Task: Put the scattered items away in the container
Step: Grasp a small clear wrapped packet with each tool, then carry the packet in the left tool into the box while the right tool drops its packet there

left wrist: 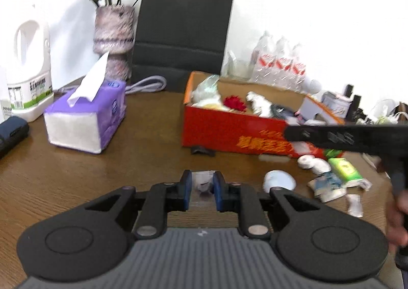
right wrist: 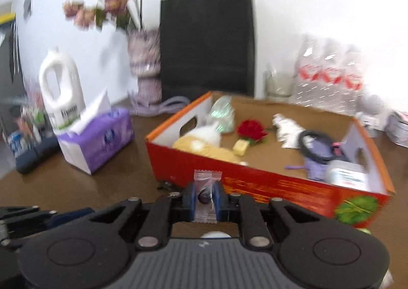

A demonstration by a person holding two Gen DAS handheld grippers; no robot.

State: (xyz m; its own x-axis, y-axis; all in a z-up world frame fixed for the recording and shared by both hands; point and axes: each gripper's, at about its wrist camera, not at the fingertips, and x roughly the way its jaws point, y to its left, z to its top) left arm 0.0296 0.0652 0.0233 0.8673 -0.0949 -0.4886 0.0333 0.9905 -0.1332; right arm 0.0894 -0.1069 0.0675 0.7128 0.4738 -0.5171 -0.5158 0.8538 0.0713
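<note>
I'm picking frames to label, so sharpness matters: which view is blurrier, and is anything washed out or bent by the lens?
Right wrist view: motion blur smears the flowers, black bag and red box; the wrapped candy stays fairly crisp. Left wrist view: sharper, though the right gripper crossing it is smeared. Both: wall blown out white, fisheye curving the edges.

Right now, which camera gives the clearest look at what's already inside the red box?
The right wrist view: it looks down into the red box, showing the red flower, black cable coil and yellow sponge on its floor. The left wrist view sees the box lower and side-on, so only the tops of the contents show.
</note>
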